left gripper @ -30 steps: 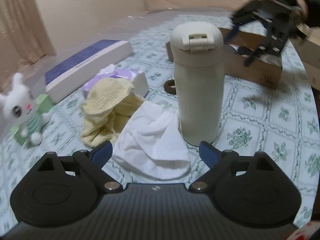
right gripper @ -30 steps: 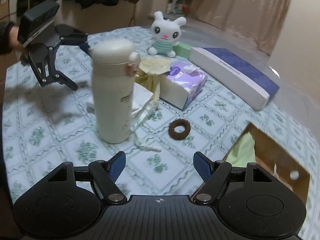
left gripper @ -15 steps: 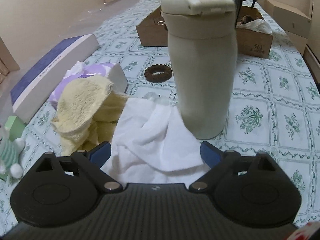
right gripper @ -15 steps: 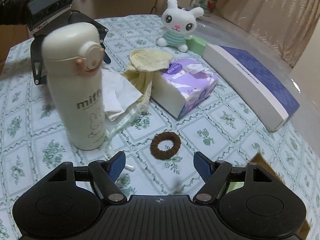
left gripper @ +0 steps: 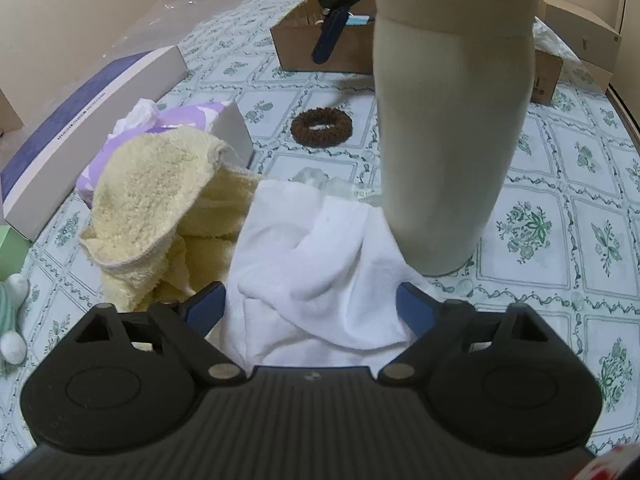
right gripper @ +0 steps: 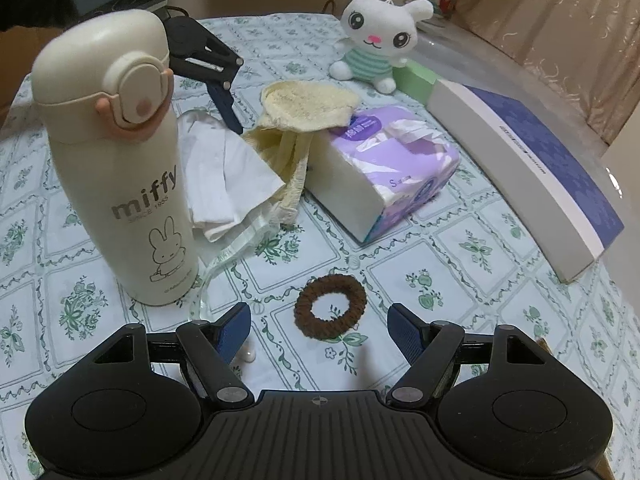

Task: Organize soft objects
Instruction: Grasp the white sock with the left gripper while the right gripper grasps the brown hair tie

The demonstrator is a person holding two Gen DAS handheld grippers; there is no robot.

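**While both grippers gape, soft things wait beside a flask**

Nearest, the left gripper (left gripper: 311,308) stands with jaws apart over one white cloth (left gripper: 316,276); the right gripper (right gripper: 319,326) is likewise spread, one brown hair scrunchie (right gripper: 330,306) lying between its tips on the worktop (right gripper: 460,248). Just beyond, a cream flask (right gripper: 124,184) reading "miffy SINCE 1955" stands against the cloth. One yellow towel (left gripper: 160,204) drapes onto a purple tissue pack (right gripper: 384,168). Farthest sits one plush bunny (right gripper: 376,40).
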